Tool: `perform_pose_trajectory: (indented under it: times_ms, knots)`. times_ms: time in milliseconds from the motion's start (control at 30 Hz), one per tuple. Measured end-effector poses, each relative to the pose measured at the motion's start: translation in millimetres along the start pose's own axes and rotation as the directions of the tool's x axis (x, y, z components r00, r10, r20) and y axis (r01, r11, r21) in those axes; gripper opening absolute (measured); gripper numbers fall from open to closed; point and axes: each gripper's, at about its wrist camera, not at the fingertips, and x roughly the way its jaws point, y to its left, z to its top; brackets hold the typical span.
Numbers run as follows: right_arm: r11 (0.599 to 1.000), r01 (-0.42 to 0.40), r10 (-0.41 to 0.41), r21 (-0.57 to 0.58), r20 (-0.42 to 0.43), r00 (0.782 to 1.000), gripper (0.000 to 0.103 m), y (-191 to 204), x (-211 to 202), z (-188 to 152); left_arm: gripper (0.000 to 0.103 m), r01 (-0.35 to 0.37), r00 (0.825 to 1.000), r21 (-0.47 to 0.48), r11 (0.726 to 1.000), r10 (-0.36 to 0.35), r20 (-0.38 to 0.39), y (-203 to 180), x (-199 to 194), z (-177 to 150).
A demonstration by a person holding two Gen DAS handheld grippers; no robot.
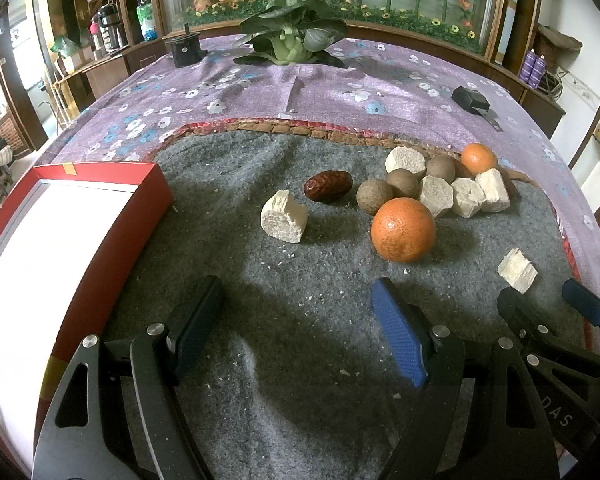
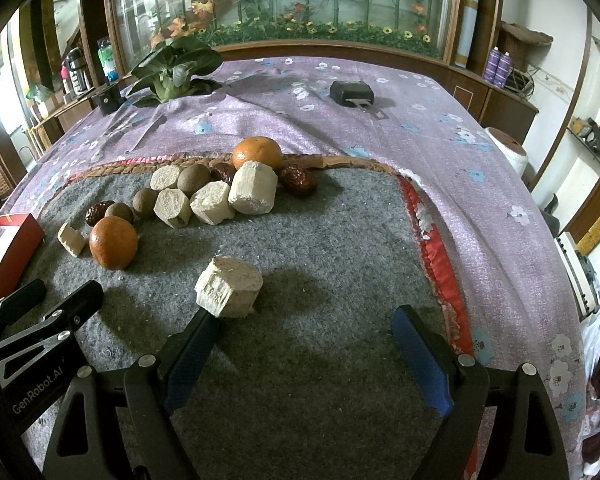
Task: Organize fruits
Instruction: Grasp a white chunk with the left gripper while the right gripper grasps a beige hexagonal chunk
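— What's over on the left?

— A red box (image 1: 100,240) with a pale white inside, sitting on the grey felt mat (image 1: 300,340) at its left edge. Just right of it the left tool (image 1: 296,320) hovers low over bare felt, its fingers apart and gripping nothing.

— And the fruit?

— Further out on the mat. First a pale chunk (image 1: 284,216) standing alone, then a dark red date (image 1: 328,186) just behind it. Next a big orange (image 1: 403,229), and behind that a huddle: three brown round fruits (image 1: 374,196) packed among pale cut pieces (image 1: 436,194), with a smaller orange (image 1: 478,157) at the back near the mat's braided border (two more dates (image 2: 298,180) are tucked in beside it, seen from the right tool's side).

— The right side?

— One pale cut block (image 2: 229,286) lies apart from the heap, closer in. The right tool (image 2: 306,340) is spread wide too, holding nothing; its left fingertip (image 2: 204,326) sits right at the block's near edge, whether touching I can't tell. Beyond everything, on the purple flowered cloth (image 1: 340,92) covering the bench, a leafy green vegetable (image 1: 292,38).
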Motion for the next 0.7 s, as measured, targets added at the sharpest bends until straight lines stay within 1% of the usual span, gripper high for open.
perform_pose_trajectory:
  times_ms: [400,500,567,633,700]
  knots:
    - [1.0,0.002,-0.002,-0.002,0.0,1.0,0.088,1,0,-1,0.078,0.002,1.0,0.003,1.0,-0.002,-0.002,0,-1,1]
    - [1.0,-0.01,0.01,0.002,0.004,1.0,0.088,1,-1,-1,0.078,0.031,0.999,0.044,0.999,-0.029,-0.038,0,-1,0]
    - [1.0,-0.018,0.018,-0.002,0.006,1.0,0.088,1,-6,-3,0.078,0.062,0.997,0.037,0.997,-0.06,-0.055,6,-4,1]
    - [1.0,-0.02,0.021,-0.018,0.023,1.0,0.088,-3,-14,-1,0.078,0.086,0.995,0.027,0.996,-0.085,-0.058,13,-13,3]
    - [0.999,-0.01,0.013,-0.041,0.06,0.998,0.088,-8,-26,-1,0.078,0.098,0.994,0.036,0.995,-0.096,-0.047,16,-22,6]
